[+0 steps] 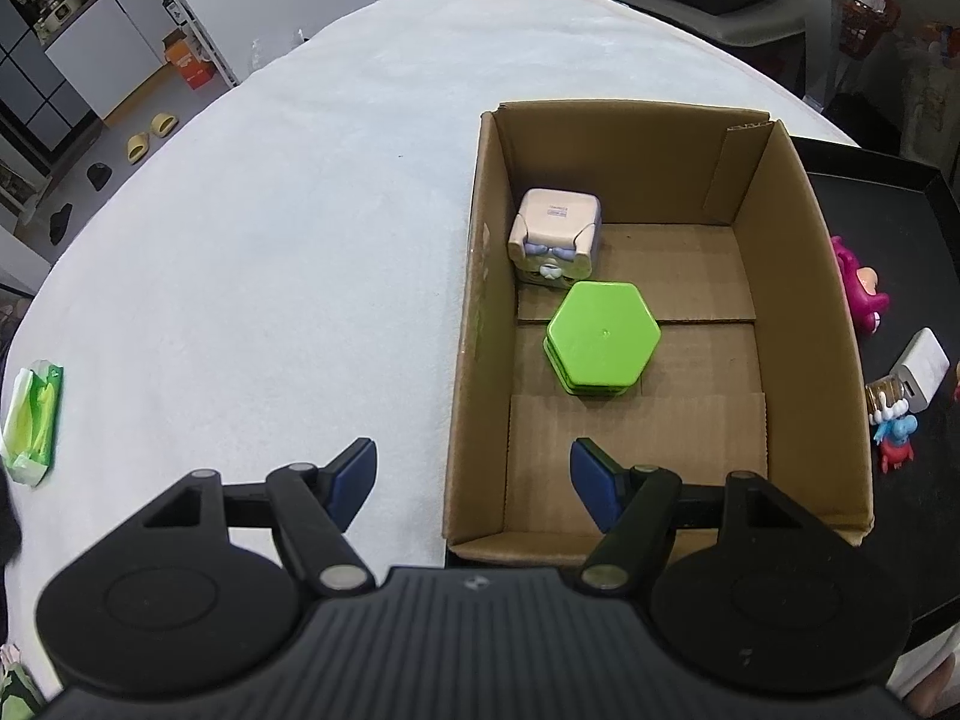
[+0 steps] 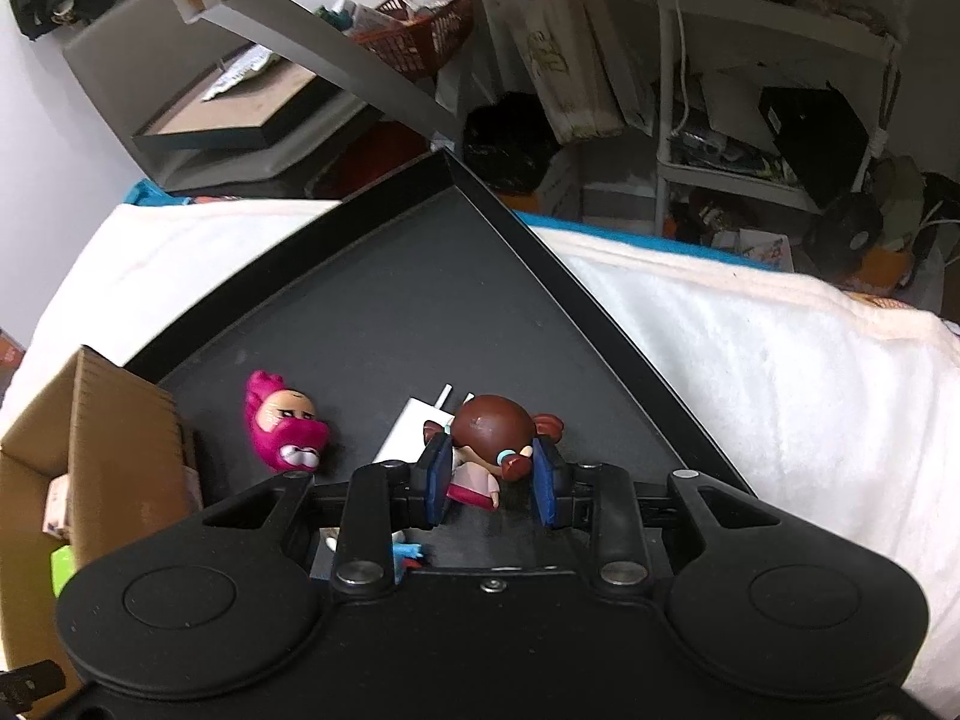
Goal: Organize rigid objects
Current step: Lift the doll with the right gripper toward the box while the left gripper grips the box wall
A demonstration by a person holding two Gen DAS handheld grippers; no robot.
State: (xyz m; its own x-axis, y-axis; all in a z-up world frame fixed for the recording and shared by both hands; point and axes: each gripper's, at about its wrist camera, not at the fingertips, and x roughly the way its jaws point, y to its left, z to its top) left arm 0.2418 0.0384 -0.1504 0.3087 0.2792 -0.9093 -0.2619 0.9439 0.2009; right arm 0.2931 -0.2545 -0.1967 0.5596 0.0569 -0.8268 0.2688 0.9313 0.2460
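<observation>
Brown, glossy moulded plastic forms the round head of the doll figure (image 2: pixel 489 441), which lies on the black tray (image 2: pixel 384 300) with its head toward the tray's far corner and its pink-dressed body toward the camera; the long axis runs roughly along the fingers. The right gripper (image 2: pixel 491 471) is closed on this figure, one blue pad against each side at the hair buns. Just behind the figure lies one white rectangular charger block (image 2: pixel 408 435). To its left, apart from it, lies one magenta plastic figure (image 2: pixel 282 429), face up. One blue and red small figure (image 1: pixel 897 435) stands near the tray's near edge.

One corrugated cardboard box (image 1: pixel 798 276), open-topped and rectangular, stands just beside the tray on the white fleecy cloth (image 1: pixel 270 240). It holds two items: one beige cube-shaped toy (image 1: pixel 555 234) in the far left corner and one green hexagonal container (image 1: pixel 603 348), flat-topped, touching or nearly touching the cube.

The left gripper (image 1: pixel 474 480) hangs above the box's left wall, its jaws wide apart and holding nothing. One green-and-white tissue packet (image 1: pixel 33 423) lies far left on the cloth.
</observation>
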